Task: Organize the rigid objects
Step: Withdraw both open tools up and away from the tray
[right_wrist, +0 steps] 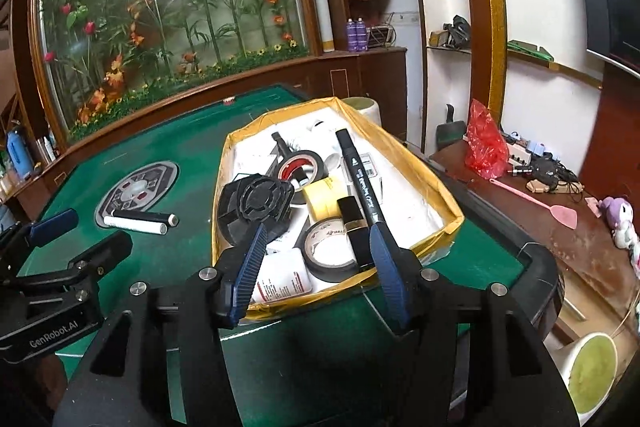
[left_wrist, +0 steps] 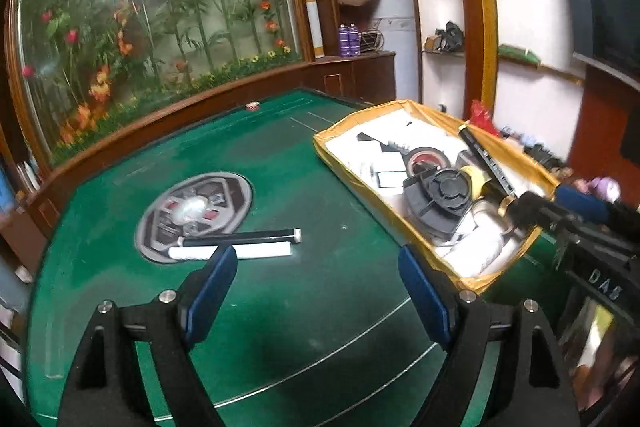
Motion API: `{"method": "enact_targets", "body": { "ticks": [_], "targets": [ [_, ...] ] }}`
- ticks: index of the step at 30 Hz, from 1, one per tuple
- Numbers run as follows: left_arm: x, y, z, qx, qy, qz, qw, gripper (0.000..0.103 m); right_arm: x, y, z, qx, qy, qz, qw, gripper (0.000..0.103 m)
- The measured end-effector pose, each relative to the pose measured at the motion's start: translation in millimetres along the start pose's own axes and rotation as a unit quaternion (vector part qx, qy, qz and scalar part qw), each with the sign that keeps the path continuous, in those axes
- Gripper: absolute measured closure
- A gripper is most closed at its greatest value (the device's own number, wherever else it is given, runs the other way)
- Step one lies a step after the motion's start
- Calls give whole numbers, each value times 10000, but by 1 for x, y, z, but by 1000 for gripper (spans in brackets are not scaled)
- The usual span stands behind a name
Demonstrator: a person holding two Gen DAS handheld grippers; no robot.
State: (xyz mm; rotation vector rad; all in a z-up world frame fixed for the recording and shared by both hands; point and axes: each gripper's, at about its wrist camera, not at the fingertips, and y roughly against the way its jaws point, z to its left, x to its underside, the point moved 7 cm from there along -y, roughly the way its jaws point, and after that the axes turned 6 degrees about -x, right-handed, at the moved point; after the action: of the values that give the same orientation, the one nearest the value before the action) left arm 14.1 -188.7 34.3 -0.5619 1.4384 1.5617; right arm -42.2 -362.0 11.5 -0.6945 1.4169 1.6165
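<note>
A yellow-edged box (right_wrist: 436,167) (left_wrist: 336,131) on the green table holds a black marker (right_wrist: 360,175), tape rolls (right_wrist: 324,247), a black round part (right_wrist: 256,207), a black tube (right_wrist: 354,227) and a white bottle (right_wrist: 284,279). A black pen (left_wrist: 240,237) and a white cylinder (left_wrist: 236,251) lie on the table, also in the right wrist view (right_wrist: 136,223). My left gripper (left_wrist: 316,275) is open and empty, just short of them. My right gripper (right_wrist: 318,259) is open over the box's near end, with nothing between its fingers.
A round grey panel (left_wrist: 196,211) is set in the middle of the green table (left_wrist: 300,327). A wooden rail and glass flower display run behind. A side counter (right_wrist: 560,227) on the right holds a red bag, a pink swatter and cables.
</note>
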Motion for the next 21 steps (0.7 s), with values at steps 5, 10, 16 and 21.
{"method": "enact_targets", "body": {
  "ticks": [5, 10, 16, 21],
  "targets": [
    [2, 3, -7, -171, -250, -18, 9995, 20, 2, -1, 1, 3, -5, 12, 10000, 49],
    [4, 1, -9, -58, -294, 120, 9995, 20, 2, -4, 1, 47, -49, 19, 10000, 49],
    [6, 3, -12, 31, -314, 223, 9993, 20, 3, -12, -4, 57, -186, 72, 9998, 49],
    [8, 1, -13, 3, -338, 310, 9989, 20, 4, -16, -5, 40, -230, 114, 9997, 49]
  ]
}}
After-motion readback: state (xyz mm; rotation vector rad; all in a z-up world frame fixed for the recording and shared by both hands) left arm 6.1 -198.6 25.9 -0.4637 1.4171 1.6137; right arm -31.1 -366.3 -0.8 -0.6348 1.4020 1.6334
